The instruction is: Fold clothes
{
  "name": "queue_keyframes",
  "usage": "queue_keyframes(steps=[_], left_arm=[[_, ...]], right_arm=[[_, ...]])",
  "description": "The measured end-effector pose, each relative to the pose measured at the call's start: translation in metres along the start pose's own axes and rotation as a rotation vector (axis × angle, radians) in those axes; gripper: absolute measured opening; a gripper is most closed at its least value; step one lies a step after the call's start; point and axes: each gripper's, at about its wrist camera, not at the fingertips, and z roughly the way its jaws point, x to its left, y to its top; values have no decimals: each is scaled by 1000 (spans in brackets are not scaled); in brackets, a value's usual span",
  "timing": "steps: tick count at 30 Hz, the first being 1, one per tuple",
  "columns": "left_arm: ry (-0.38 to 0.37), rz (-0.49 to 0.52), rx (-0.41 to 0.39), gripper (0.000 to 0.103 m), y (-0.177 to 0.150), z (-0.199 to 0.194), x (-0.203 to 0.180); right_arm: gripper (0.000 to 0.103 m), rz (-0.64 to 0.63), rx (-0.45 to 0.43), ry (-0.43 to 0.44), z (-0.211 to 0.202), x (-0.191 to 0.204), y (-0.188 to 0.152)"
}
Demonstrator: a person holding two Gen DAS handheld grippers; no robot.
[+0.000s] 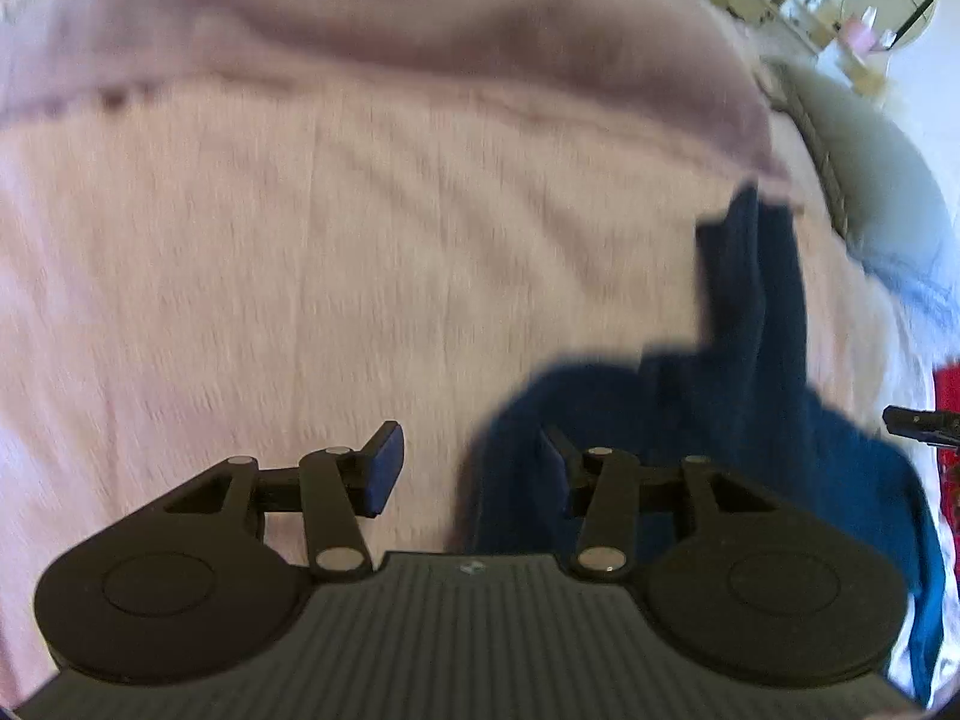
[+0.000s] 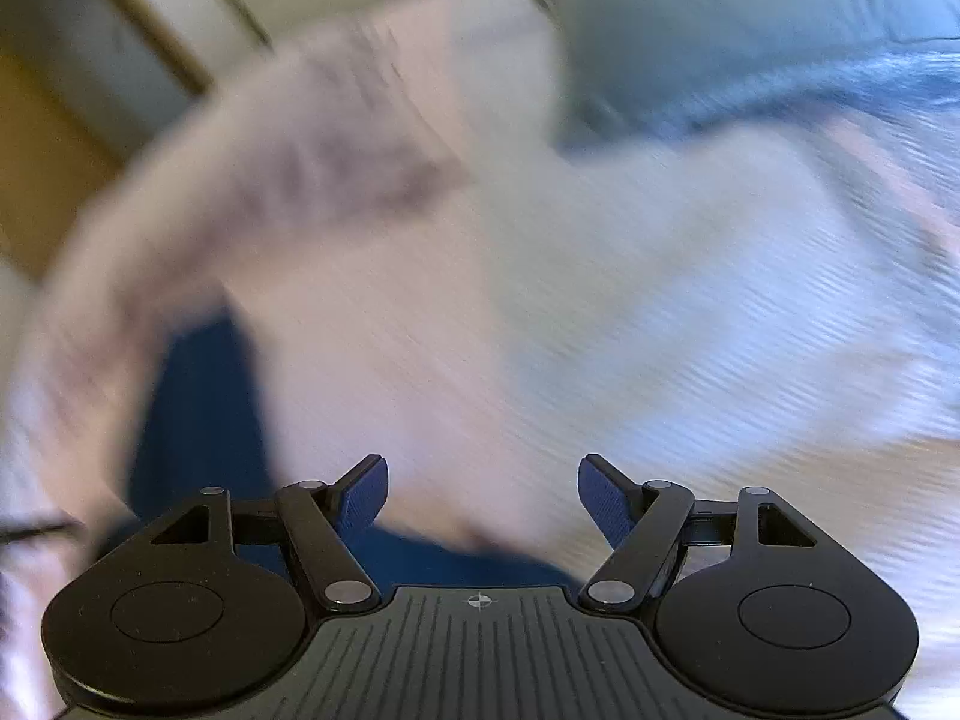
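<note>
A dark blue garment (image 1: 738, 396) lies rumpled on the pink bedspread (image 1: 336, 252), at the lower right of the left wrist view. My left gripper (image 1: 471, 465) is open and empty, its right finger over the garment's left edge. In the blurred right wrist view the blue garment (image 2: 198, 408) shows at the lower left and under my right gripper (image 2: 483, 498), which is open and empty above the pale bedspread (image 2: 600, 312).
A pale pillow (image 1: 864, 180) lies at the bed's right side. A round mirror and shelves (image 1: 888, 0) stand far right. Something red (image 1: 948, 390) and a black tool tip (image 1: 918, 423) show at the right edge. A wooden frame (image 2: 36, 180) is at left.
</note>
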Motion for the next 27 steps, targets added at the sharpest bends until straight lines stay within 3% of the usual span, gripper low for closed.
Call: queue_keyframes(steps=[3,4,5,6,8,9,10,11,13,17,24,26,27], left_arm=[[-72,-23,-5,48,-11,12,-3],[-65,-10,-14,44,-13,17,-8],[-30,27,-10,35,-13,24,-14],[7,63,-2,11,-12,29,-16],[35,87,0,8,-14,33,-19],[49,104,-11,6,-15,29,-21],[62,121,-21,5,-16,25,-23],[76,139,-32,4,-18,21,-25],[119,180,-62,4,-19,11,-31],[166,216,-150,5,-8,-22,-37],[212,297,-286,6,47,-49,-65],[254,321,-290,13,60,-40,-76],[292,330,-276,20,59,-35,-77]], right_arm=[[74,0,23,47,6,-22,-14],[74,5,19,67,10,-24,-17],[74,4,15,80,16,-24,-19],[74,-5,17,88,21,-22,-20],[73,-106,55,121,27,-7,-27],[52,-163,76,138,30,2,-30],[15,-232,98,134,32,11,-34],[10,-306,121,122,33,20,-39],[7,-383,107,102,27,30,-41],[6,-389,-83,52,-20,31,-22],[6,-448,-292,-50,-67,49,31],[7,-483,-335,-114,-64,60,35],[16,-490,-308,-151,-55,64,35]])
